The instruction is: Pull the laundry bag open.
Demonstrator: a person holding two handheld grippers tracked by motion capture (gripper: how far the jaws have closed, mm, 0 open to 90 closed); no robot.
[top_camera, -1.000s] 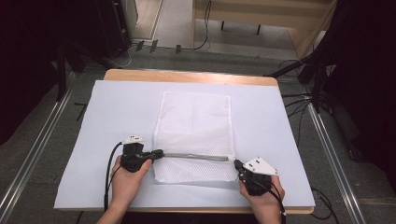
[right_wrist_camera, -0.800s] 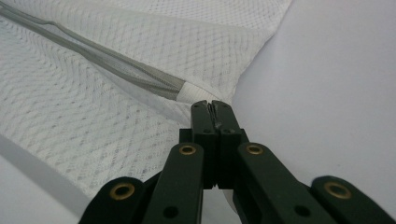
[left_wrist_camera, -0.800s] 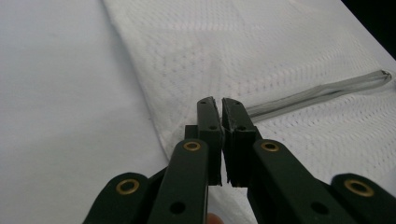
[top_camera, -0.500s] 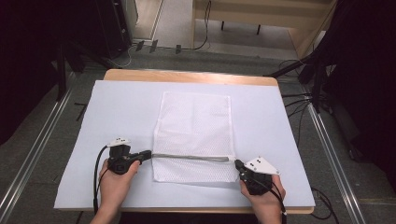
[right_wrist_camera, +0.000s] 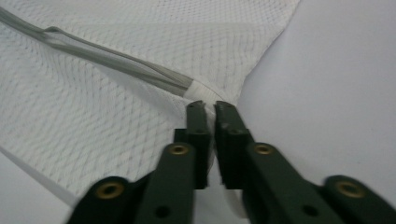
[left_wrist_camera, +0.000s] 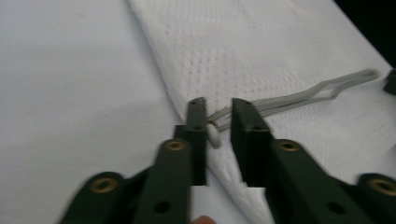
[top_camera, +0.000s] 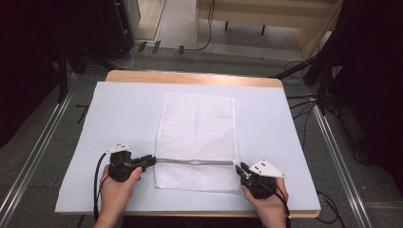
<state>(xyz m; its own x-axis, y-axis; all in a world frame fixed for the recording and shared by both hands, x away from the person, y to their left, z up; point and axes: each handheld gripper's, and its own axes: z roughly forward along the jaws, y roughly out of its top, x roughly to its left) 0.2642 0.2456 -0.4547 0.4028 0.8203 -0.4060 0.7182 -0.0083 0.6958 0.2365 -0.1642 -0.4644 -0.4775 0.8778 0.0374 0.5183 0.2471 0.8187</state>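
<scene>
No readable writing on mesh bag (top_camera: 197, 137).

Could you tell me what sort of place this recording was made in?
Probably a lab or data-collection workspace: a table under a white sheet, floor cables, metal rails alongside.

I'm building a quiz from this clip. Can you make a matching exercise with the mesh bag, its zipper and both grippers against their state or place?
Things:
1. white mesh laundry bag
2. grey zipper strip
3. left gripper
4. right gripper

States:
A. jaws apart, a small white zipper pull between them
B. lies flat on the pale sheet
C. jaws nearly closed on the bag's edge
D. runs across the bag near its close end

Pairs: 1-B, 2-D, 3-A, 4-C
</scene>
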